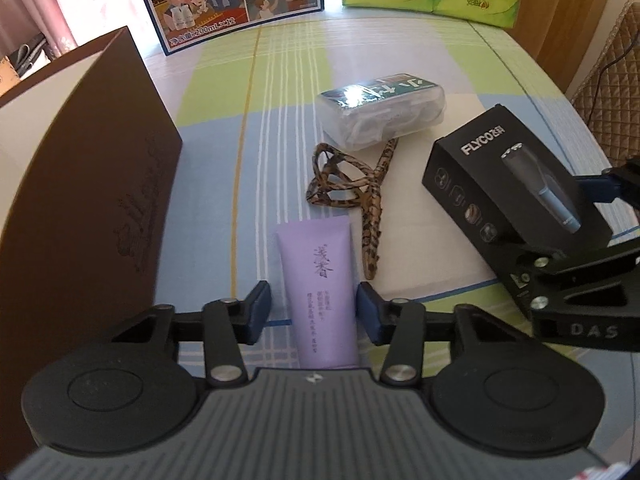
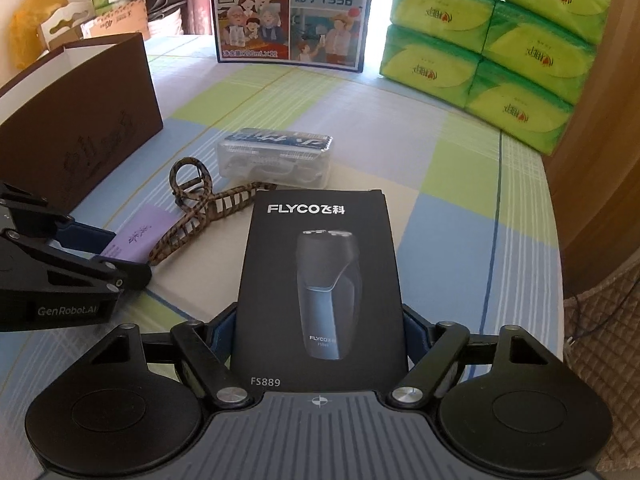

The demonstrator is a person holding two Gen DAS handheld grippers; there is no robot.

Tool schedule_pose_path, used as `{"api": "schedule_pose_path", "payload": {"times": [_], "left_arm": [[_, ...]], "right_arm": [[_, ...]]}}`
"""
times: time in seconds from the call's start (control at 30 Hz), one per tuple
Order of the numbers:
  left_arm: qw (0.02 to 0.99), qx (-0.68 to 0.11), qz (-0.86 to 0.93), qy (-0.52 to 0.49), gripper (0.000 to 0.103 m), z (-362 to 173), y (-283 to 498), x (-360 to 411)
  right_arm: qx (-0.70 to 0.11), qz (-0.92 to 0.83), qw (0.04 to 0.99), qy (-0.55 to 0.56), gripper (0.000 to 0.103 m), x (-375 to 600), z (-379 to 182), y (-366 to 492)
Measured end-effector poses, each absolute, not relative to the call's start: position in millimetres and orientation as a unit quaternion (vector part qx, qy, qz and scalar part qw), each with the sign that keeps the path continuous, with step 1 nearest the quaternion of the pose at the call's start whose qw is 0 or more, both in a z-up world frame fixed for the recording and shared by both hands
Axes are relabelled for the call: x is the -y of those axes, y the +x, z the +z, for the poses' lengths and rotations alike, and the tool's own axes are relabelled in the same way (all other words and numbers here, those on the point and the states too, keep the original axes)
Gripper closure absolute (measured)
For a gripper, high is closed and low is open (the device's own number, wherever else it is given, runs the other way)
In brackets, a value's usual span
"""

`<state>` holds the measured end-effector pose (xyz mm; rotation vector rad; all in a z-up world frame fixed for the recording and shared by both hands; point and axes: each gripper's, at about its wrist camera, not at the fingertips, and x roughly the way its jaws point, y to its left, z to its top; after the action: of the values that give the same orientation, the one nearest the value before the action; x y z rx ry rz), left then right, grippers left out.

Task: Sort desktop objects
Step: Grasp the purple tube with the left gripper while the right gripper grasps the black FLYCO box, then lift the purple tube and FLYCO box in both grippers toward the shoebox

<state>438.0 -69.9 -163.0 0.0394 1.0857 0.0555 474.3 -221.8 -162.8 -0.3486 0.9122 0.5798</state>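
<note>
My left gripper [image 1: 314, 312] straddles a purple tube [image 1: 320, 280] lying on the table; the right pad touches it, the left pad stands slightly off. My right gripper [image 2: 320, 336] is shut on the black FLYCO shaver box [image 2: 320, 280], which also shows in the left wrist view [image 1: 512, 184]. A leopard-print hair claw [image 1: 348, 184] lies beyond the tube, and a clear plastic case [image 1: 380, 112] lies behind it. An open brown box [image 1: 100, 184] stands at the left.
A milk carton box [image 2: 292, 16] and stacked green tissue packs [image 2: 500, 40] stand at the back of the checked tablecloth [image 2: 460, 216]. A quilted chair [image 1: 612, 92] is off the table's right edge. Clutter lies beyond the far left.
</note>
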Motion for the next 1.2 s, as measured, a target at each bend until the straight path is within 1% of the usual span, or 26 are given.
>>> {"api": "schedule_pose_path", "payload": {"times": [0.03,0.13,0.4,0.67,0.97,1.1,1.13,1.2], "left_arm": [[0.855,-0.517,0.023,0.015,0.069,-163,437,69],[0.857,-0.515,0.025,0.026,0.072,-165,434,72],[0.856,-0.517,0.025,0.008,0.072,-165,404,69],[0.852,-0.524,0.008,-0.002,0.072,-162,330,65],[0.836,-0.549,-0.004,-0.005,0.072,-156,249,65],[0.836,-0.549,-0.002,-0.009,0.072,-155,237,64],[0.837,-0.547,-0.001,-0.013,0.072,-155,237,63],[0.839,-0.544,0.001,-0.015,0.069,-156,239,62]], "right_arm": [[-0.433,0.275,0.842,-0.165,0.027,222,-163,473],[-0.439,0.277,0.838,-0.168,0.027,224,-163,466],[-0.465,0.272,0.827,-0.162,0.027,237,-160,425],[-0.478,0.300,0.807,-0.175,0.027,259,-159,343],[-0.499,0.320,0.787,-0.168,0.027,266,-158,280],[-0.496,0.311,0.796,-0.156,0.021,262,-158,278],[-0.494,0.308,0.799,-0.155,0.017,260,-157,280],[-0.484,0.303,0.805,-0.160,0.015,258,-155,281]]}}
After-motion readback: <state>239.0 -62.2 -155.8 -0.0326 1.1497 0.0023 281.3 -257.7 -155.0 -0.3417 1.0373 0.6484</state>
